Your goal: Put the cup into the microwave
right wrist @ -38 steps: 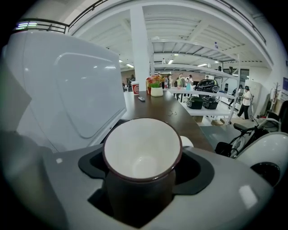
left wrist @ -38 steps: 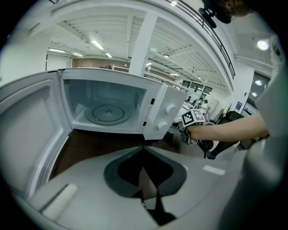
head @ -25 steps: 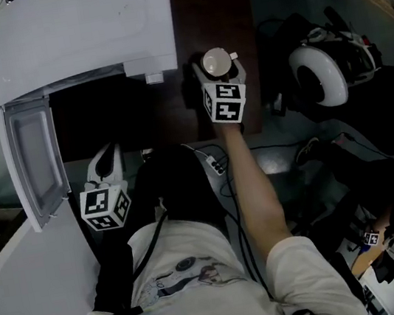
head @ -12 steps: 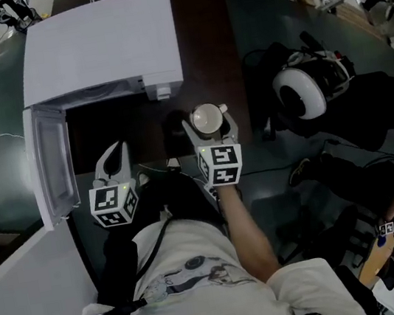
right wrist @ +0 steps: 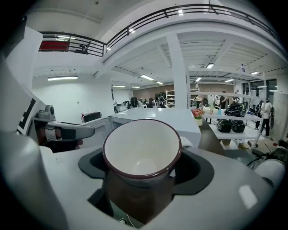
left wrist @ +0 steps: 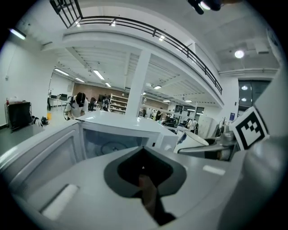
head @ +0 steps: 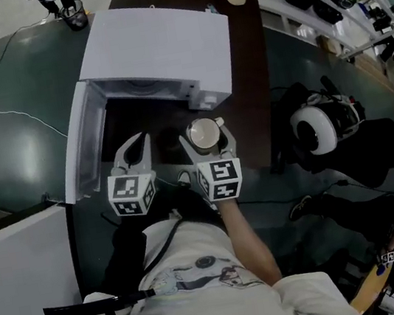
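Just in front of the microwave (head: 156,47), low over the dark worktop (head: 251,125), my right gripper (head: 207,141) has its jaws clamped on the cup (right wrist: 141,152). The cup is upright and looks empty, gripped around the lower body with the rim standing clear above the jaws. The left gripper (head: 135,142) hangs just beside it with its jaws pinched together on nothing.

The door (head: 85,153) is swung out to the left, so the dark opening (head: 138,118) is free. My main worry is alignment. From the head view the cup sits in front of the right-hand end of the microwave, by the control side (head: 202,101), rather than square to the opening. Pushing straight ahead from here would, I judge, knock the rim against that front panel and could twist the cup in the grip.

The cup flares toward the top, so a jolt could let it ride up or tip between the jaws. The rim stands high, and I can't tell how much room the top edge of the opening leaves, so it may clip there.

Shifting left also brings the cup toward my idle left gripper; if that isn't moved aside, the two could collide at the opening.
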A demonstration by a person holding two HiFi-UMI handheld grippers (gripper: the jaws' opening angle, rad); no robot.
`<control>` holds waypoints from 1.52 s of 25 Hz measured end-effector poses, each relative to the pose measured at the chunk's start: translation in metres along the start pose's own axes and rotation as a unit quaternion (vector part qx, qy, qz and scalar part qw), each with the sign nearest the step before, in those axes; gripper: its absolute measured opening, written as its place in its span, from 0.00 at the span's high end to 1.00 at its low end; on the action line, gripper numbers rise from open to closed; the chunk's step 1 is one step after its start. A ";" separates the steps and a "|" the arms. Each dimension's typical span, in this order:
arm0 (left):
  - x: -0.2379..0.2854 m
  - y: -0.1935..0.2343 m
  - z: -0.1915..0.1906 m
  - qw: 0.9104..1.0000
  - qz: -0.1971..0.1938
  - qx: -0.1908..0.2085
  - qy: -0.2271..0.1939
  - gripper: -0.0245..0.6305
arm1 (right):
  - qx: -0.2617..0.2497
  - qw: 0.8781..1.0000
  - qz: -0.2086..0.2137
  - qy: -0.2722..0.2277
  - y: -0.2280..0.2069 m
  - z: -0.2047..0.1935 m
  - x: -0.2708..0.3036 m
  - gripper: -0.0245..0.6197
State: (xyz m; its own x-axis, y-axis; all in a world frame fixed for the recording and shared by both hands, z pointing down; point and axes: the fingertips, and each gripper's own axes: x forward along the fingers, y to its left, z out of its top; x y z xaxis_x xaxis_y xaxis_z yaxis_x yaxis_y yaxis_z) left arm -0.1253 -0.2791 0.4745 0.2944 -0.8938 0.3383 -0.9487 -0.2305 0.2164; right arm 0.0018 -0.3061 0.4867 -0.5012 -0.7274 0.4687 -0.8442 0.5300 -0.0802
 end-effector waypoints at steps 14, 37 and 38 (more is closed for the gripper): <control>-0.014 0.055 -0.023 0.998 0.065 -0.024 0.004 0.96 | -0.036 0.995 0.094 0.023 0.076 -0.007 0.069 0.33; 0.054 0.100 -0.072 0.993 0.077 -0.074 0.053 0.96 | -0.040 0.996 0.083 -0.003 0.040 -0.001 0.250 0.33; 0.055 0.102 -0.072 0.993 0.077 -0.076 0.054 0.96 | -0.041 0.996 0.078 -0.004 0.038 0.000 0.255 0.33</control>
State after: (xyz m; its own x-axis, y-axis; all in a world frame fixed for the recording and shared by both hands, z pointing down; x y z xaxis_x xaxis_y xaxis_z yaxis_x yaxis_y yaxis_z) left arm -0.1972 -0.3236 0.5811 0.1651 -0.8661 0.4718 -0.9576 -0.0263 0.2868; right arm -0.1585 -0.4714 0.6035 -0.6265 -0.6371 0.4490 -0.7380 0.6702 -0.0787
